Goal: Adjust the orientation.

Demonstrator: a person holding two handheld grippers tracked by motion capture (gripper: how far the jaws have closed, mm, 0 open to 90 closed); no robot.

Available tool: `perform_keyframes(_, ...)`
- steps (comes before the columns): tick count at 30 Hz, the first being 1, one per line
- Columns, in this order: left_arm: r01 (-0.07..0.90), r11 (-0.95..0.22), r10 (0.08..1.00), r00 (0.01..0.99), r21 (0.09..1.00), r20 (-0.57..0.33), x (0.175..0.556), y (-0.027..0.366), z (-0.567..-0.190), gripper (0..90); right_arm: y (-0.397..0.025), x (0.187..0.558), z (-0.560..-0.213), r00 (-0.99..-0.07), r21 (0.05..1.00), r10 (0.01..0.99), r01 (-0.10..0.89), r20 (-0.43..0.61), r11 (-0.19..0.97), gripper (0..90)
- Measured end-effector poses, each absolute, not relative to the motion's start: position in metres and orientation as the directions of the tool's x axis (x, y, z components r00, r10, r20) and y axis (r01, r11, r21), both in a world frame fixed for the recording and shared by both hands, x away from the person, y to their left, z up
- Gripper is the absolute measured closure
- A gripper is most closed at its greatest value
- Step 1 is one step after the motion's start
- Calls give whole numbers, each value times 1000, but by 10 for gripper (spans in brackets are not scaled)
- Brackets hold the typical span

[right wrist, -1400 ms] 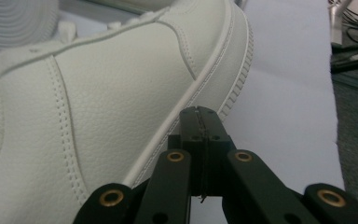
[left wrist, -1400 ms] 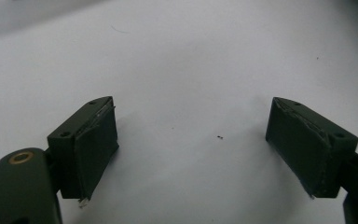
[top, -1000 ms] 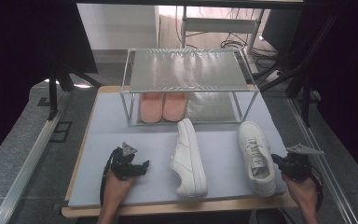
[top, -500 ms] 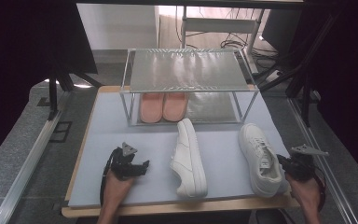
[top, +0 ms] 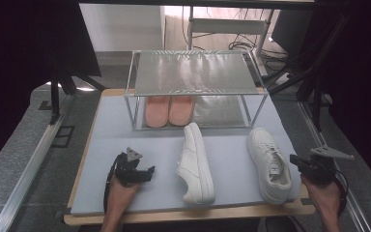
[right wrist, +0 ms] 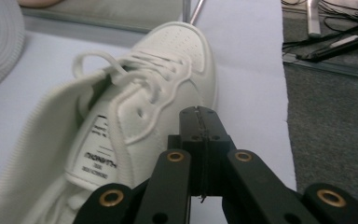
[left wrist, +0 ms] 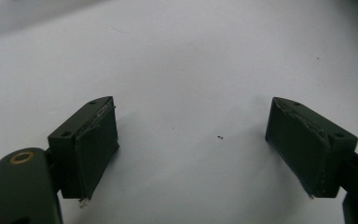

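Two white sneakers lie on the pale blue mat [top: 140, 140]. One sneaker [top: 196, 164] rests on its side in the middle. The other sneaker [top: 269, 164] stands upright to its right, toe pointing away. My right gripper [top: 295, 160] is just off that shoe's heel side, near the mat's right edge. In the right gripper view its jaws are pressed together with nothing between them [right wrist: 200, 112], next to the laced sneaker [right wrist: 135, 107]. My left gripper [top: 147, 171] sits low over bare mat left of the middle sneaker, jaws wide apart [left wrist: 191, 102] and empty.
A metal rack with a mesh top [top: 193, 72] stands at the back of the mat. A pair of pink slippers [top: 169, 110] sits under it on the left; the space beside them is free. Dark floor and cables [right wrist: 326, 46] lie beyond the mat's right edge.
My right gripper has shifted slightly along the right sneaker's side, and the shoe's heel has moved a little. The left gripper has stayed put.
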State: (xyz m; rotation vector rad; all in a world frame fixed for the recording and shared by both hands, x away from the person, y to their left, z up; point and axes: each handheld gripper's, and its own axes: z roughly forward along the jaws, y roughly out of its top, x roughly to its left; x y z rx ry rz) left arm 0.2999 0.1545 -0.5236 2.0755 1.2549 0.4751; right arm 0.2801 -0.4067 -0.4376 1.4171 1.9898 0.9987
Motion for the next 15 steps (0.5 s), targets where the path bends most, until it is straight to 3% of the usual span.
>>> perform_keyframes(15,641,-323,880,474,696,-28,300,154,-524,168,-379,273,-414,-422,829,906,517,32,212,900)
